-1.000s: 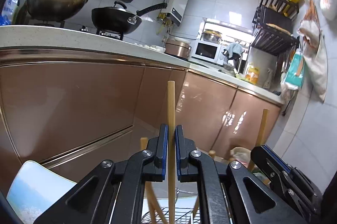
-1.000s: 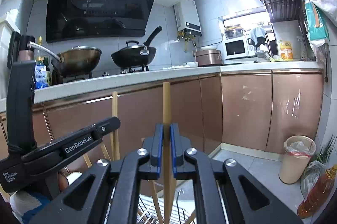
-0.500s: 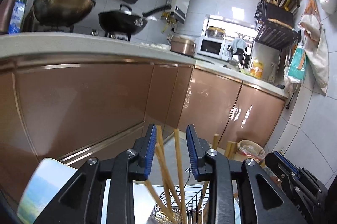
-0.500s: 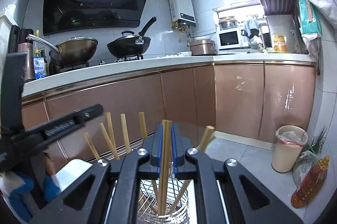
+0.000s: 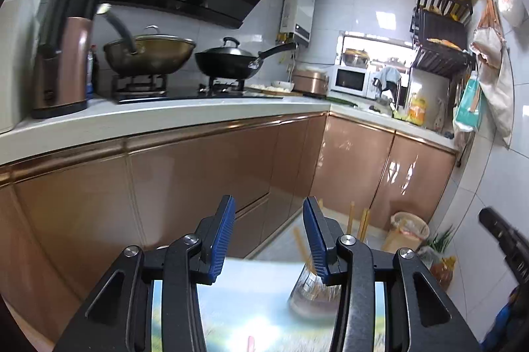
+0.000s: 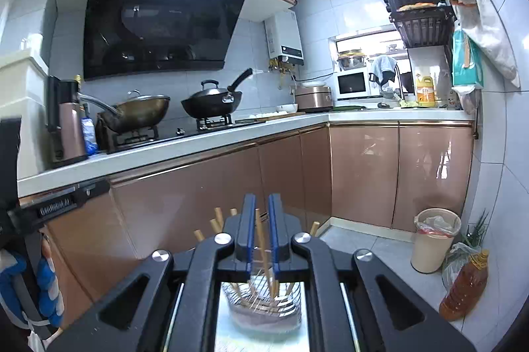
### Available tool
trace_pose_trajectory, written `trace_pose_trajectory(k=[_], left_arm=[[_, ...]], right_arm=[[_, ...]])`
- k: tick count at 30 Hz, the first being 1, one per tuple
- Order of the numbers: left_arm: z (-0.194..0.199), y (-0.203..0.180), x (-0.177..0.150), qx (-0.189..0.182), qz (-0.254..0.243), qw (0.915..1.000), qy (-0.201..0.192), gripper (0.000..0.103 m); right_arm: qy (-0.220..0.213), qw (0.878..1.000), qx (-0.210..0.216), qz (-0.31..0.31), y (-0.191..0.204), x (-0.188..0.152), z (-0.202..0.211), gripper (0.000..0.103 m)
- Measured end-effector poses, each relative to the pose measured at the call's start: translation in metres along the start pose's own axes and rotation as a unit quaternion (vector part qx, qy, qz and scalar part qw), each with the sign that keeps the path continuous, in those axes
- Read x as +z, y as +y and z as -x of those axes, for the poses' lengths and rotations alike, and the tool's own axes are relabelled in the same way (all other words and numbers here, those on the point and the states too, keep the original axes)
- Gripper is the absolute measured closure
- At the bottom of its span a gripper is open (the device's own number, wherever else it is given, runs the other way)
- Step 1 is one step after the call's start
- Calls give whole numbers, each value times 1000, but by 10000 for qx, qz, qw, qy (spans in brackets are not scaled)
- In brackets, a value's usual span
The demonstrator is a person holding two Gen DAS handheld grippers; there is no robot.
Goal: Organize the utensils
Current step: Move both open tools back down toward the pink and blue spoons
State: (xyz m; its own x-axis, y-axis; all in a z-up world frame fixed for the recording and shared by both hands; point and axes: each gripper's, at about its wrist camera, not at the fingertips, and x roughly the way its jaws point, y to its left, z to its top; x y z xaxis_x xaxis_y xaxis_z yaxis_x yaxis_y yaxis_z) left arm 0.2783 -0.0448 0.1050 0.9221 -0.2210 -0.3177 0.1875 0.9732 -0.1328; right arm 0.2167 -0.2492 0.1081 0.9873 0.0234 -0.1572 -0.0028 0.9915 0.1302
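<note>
A wire utensil basket (image 6: 264, 305) stands on a table with a printed mat (image 5: 251, 302) and holds several wooden chopsticks (image 6: 215, 216), tips up. My right gripper (image 6: 262, 213) hovers above and behind it, all but shut; through its slim gap I see a leaning chopstick (image 6: 264, 249) that reaches down into the basket, not pressed by the pads. My left gripper (image 5: 269, 213) is opening, with nothing between its blue pads (image 5: 224, 236). In the left wrist view its right finger partly hides the basket (image 5: 310, 289), and chopstick tips (image 5: 350, 219) rise beyond it.
Copper cabinet doors (image 6: 363, 173) run under a white counter (image 5: 165, 117) with two woks on a hob. On the floor at the right stand a bin (image 6: 436, 239) and an oil bottle (image 6: 466, 286). A blue-gloved hand (image 6: 20, 286) holds the left gripper's body (image 6: 56, 206).
Both grippers have risen and drawn back from the basket. The left jaws opened and let go of their chopstick. The right gripper's chopstick now stands in the basket.
</note>
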Motion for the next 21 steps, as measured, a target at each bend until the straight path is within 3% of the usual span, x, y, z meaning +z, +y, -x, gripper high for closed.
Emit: trace_pose_trajectory(k=[4,6,11,15,21], left_arm=[[39,18,-17,130,-50,9999,51,51],[52,25,-26,158,-79,9998,127,49],[73,41,-51,228,-143,9981,554,48],[77,50,-67,267,-154,9953,917,48],[69,67,-90,313,-6,9910,1304,48]], right_arm=[[149,9999,49,-6,16,-9,35,80],[250,9997,66,-22,23,-18,48,78],[794,9967,84,-153,33,-49,67,61],[1321,9908,24,-308,32,-71,70,61],[1754,9834,-49,-459,23,-99,67,61]])
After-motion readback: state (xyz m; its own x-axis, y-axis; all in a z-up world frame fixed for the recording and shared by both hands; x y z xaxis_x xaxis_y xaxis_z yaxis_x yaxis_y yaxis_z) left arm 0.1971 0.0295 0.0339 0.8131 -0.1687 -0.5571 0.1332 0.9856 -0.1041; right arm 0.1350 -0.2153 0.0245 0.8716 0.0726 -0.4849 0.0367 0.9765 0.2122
